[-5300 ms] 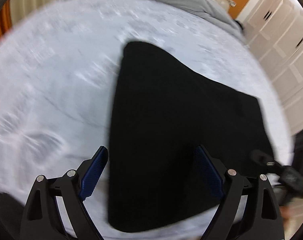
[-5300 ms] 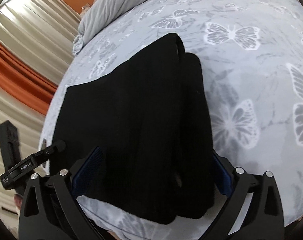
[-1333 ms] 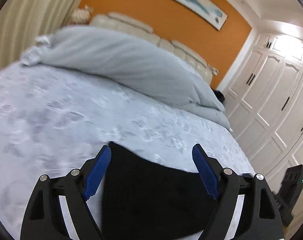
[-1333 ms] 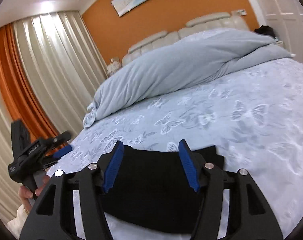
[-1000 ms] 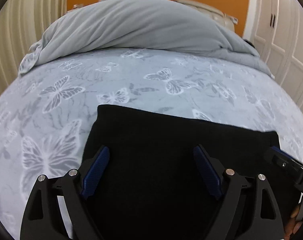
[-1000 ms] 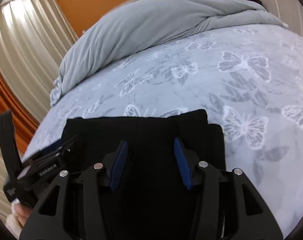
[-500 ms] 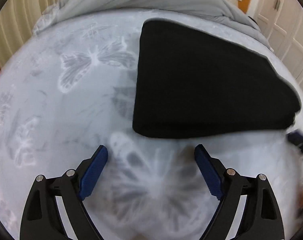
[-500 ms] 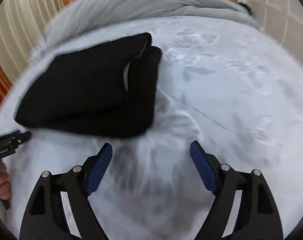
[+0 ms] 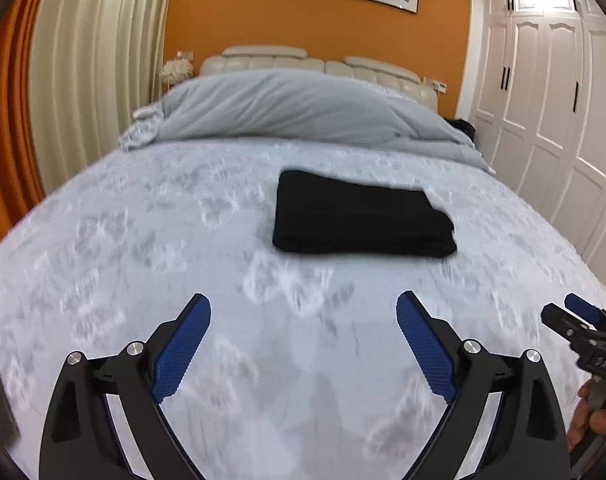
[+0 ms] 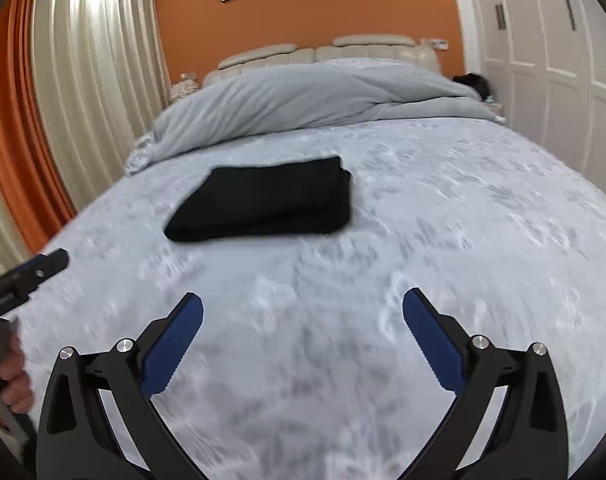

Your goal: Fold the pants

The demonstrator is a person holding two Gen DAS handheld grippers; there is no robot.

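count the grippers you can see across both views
2. The left gripper is open over the near bedspread, the right gripper open beside it; each shows at the other view's edge. Folded pants lie beyond.

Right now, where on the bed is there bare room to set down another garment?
Bare bedspread lies on every side of the folded black pants: a broad strip between them and the open left gripper and right gripper, plus room toward the curtains and wardrobe. It is crowded only at the head, under the bunched grey duvet.

Black pants (image 9: 359,216) lie folded flat on the bed (image 9: 143,240).
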